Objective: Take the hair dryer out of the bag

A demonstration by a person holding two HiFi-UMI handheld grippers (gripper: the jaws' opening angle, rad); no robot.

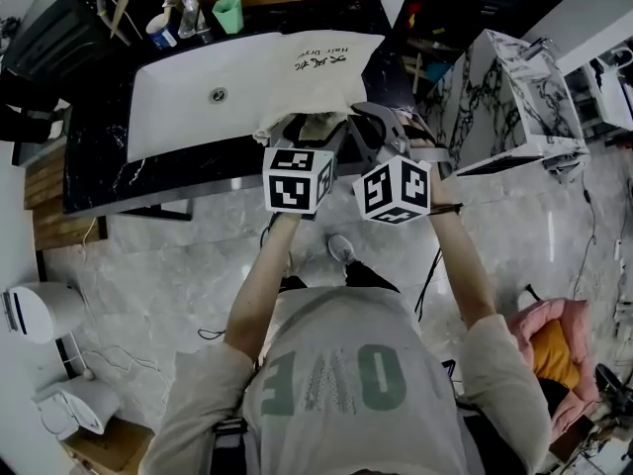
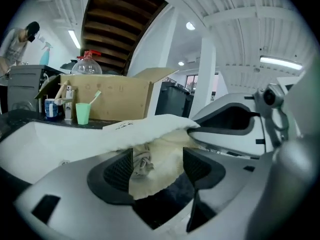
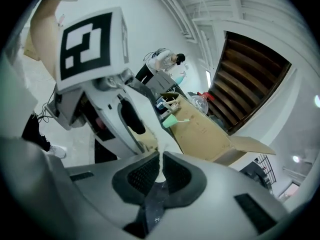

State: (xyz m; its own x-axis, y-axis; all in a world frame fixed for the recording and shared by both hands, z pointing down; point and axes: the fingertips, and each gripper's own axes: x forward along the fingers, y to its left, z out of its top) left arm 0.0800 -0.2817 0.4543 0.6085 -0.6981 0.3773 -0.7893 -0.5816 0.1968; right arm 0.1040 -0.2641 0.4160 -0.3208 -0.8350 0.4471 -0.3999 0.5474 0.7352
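Observation:
A cream cloth bag [image 1: 307, 72] with dark print lies across the white sink [image 1: 178, 117], its mouth toward me. The hair dryer is hidden; I see none of it. My left gripper [image 1: 309, 129] is at the bag's mouth, open, with bunched cream cloth [image 2: 145, 166] lying between its spread jaws. My right gripper [image 1: 364, 119] sits just to its right, shut on the thin edge of the bag cloth [image 3: 161, 170], which rises white between its pads. The bag's upper flap [image 2: 150, 126] is lifted above the left jaws.
A dark stone counter [image 1: 94, 161] holds the sink. A green cup with a toothbrush [image 1: 228, 13] and bottles stand at its back beside a cardboard box [image 2: 117, 101]. A marble-patterned cabinet [image 1: 504, 97] stands to the right. A person [image 2: 17, 39] works in the background.

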